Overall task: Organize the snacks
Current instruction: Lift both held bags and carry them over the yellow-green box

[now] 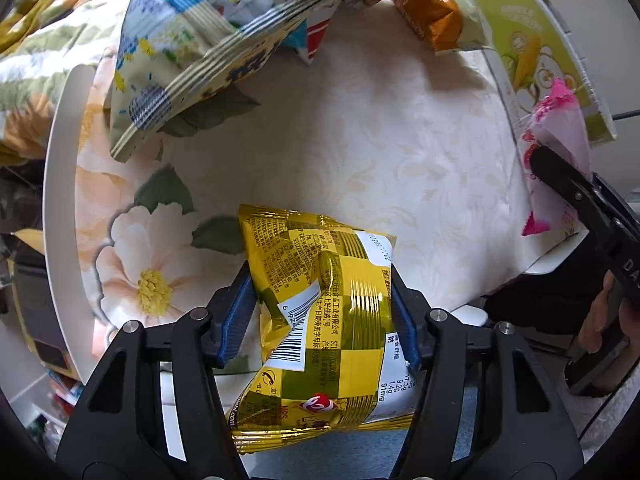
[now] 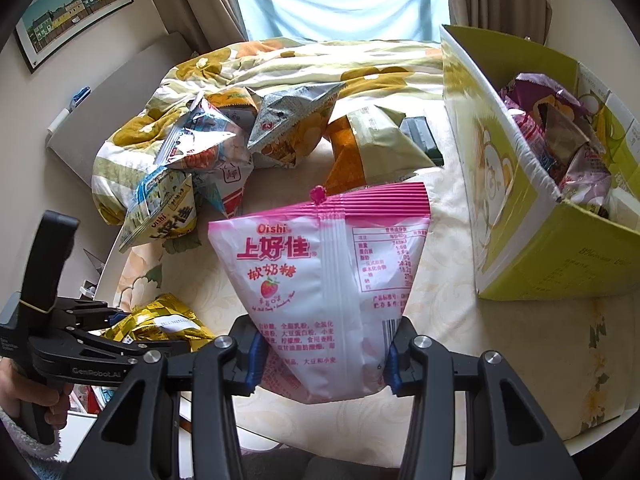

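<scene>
Floral tablecloth (image 1: 360,152), yellow packet (image 1: 320,304) crumpled in left claw (image 1: 324,312), lower end cut off

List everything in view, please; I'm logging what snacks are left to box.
gold snack packet: one, yellow-gold, table's near edge, pinched in left tongs.
strawberry candy bag: one, pink and white, held up in right tongs.
loose snack bags: several, blue, grey, orange, piled at table's far side.
cardboard box: one, yellow-green, right, holding purple packets.
tablecloth: one, cream floral, on the table.
quilt: one, yellow-flowered, behind.
framed picture: one, on wall.
left tongs: black, blue pads.
right tongs: black, blue pads.
</scene>
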`<state>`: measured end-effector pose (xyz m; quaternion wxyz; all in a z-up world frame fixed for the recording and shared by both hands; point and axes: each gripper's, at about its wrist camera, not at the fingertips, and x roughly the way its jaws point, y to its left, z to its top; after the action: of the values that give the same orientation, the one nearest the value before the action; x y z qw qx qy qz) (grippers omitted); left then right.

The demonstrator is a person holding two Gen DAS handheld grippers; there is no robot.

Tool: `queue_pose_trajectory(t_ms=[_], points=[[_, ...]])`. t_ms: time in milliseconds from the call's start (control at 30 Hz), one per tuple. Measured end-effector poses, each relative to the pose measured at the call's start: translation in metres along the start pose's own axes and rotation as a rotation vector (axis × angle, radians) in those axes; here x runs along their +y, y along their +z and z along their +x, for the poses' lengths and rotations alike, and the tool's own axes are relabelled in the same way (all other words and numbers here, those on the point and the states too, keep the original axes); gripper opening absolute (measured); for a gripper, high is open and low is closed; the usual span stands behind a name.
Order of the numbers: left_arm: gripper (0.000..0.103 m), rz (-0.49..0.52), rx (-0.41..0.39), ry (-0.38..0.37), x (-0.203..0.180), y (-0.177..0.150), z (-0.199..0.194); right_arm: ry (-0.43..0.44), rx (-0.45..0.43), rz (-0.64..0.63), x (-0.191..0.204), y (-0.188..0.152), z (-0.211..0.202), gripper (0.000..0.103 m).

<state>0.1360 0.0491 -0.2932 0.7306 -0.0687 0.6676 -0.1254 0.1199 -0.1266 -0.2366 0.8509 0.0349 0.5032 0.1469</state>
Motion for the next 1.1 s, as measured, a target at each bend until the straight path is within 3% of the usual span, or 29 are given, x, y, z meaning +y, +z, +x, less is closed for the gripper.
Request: queue_pose_trajectory(t_ms=[300, 633, 933, 1100], points=[[0.057, 0.113, -0.156, -0.061, -0.042, 0.011, -0.066, -0.034, -0.073, 0.024, -0.005, 0.013, -0.046, 0.042], [0.057, 0.206, -0.370, -0.115, -0.134, 0.085, -0.134, -0.078, -0.230, 0.068, -0.058, 0.063, -0.122, 0.042], [0.057, 0.237, -0.453, -0.152, -0.245, 0.167, -0.122, -0.123, -0.252, 0.096, -0.152, 0.099, -0.149, 0.042], [0.057, 0.241, -0.425, -0.169, -0.296, 0.208, -0.086, -0.131, -0.247, 0.119, -0.205, 0.112, -0.149, 0.042]])
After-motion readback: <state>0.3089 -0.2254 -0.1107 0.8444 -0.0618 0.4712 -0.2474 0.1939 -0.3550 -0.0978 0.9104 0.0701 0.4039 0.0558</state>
